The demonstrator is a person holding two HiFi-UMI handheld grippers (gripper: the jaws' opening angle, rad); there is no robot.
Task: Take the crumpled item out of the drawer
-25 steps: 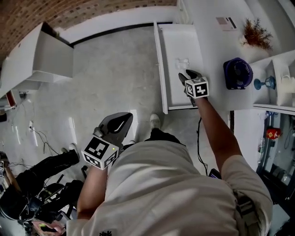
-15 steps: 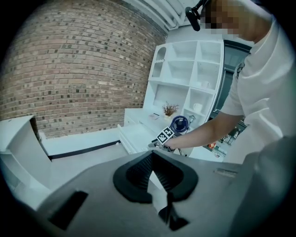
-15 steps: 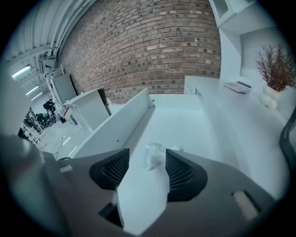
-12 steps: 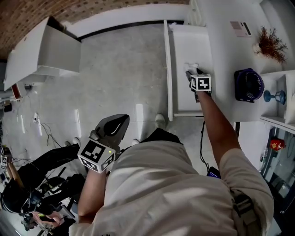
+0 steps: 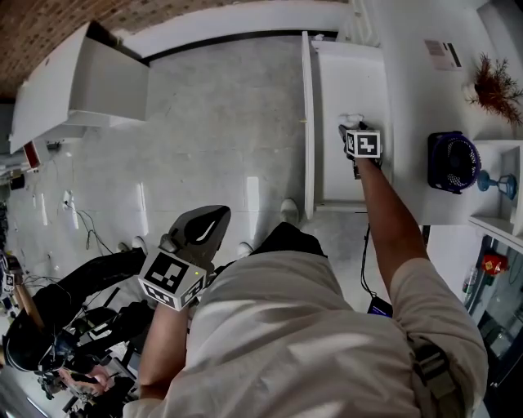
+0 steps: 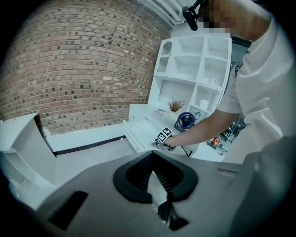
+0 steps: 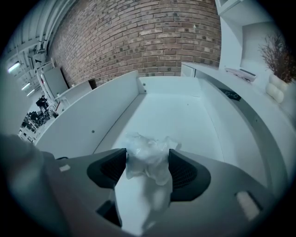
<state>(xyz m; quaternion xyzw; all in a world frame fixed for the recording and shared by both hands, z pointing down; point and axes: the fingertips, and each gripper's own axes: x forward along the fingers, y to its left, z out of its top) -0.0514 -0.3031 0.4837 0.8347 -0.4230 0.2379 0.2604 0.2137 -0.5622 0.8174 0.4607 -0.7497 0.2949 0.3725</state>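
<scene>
In the head view a brick wall (image 5: 49,24) stands at 11 o'clock and a white cabinet (image 5: 82,82) at 10 o'clock. The pale floor (image 5: 221,122) reflects light.

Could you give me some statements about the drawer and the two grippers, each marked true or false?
1. The drawer stands open. True.
2. The right gripper is shut on the crumpled item. False: its jaws stand apart and have just been opening; the item lies between them in the drawer.
3. The left gripper reaches into the drawer. False: it is over the floor, well away from the drawer.
4. A dark blue fan stands on the white counter. True.
5. The crumpled item is red. False: it is white.
</scene>
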